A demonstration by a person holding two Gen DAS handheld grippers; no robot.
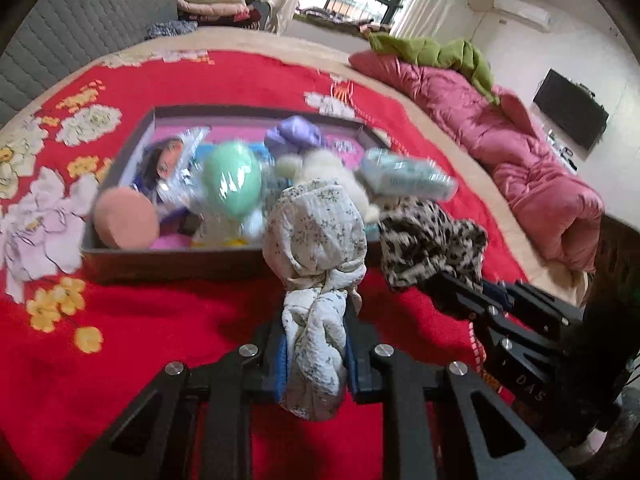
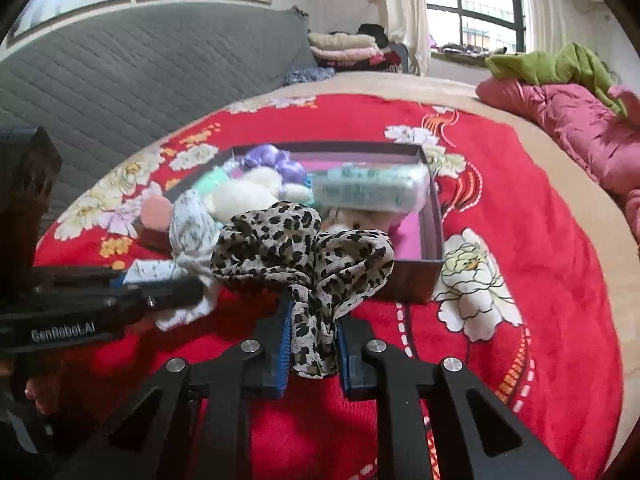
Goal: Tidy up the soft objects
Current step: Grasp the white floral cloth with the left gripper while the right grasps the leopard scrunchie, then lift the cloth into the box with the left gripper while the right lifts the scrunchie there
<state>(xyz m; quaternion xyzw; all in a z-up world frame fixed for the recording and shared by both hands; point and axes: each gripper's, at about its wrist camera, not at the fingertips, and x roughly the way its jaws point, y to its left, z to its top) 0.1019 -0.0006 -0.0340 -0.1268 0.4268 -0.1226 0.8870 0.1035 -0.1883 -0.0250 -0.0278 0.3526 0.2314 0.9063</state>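
Observation:
My left gripper (image 1: 316, 344) is shut on a white floral cloth (image 1: 316, 240), which bunches above the pads in front of the box. My right gripper (image 2: 311, 340) is shut on a leopard-print cloth (image 2: 296, 248), also lifted off the red bedspread. Each gripper shows in the other's view: the right one (image 1: 472, 300) beside the leopard cloth (image 1: 428, 240), the left one (image 2: 168, 296) beside the floral cloth (image 2: 192, 232). Behind them stands a shallow dark box (image 1: 168, 262) with a pink floor. It holds a peach round pad (image 1: 126, 218), a green wrapped item (image 1: 232, 180), a purple cloth (image 1: 294, 136), a cream plush (image 2: 244, 194) and a tissue pack (image 2: 370, 192).
A red flowered bedspread (image 1: 168, 340) covers the bed. A pink quilt (image 1: 532, 168) with a green quilt (image 1: 436, 54) on it lies along the right side. A grey padded headboard (image 2: 132, 76) and folded blankets (image 2: 344, 48) stand at the back.

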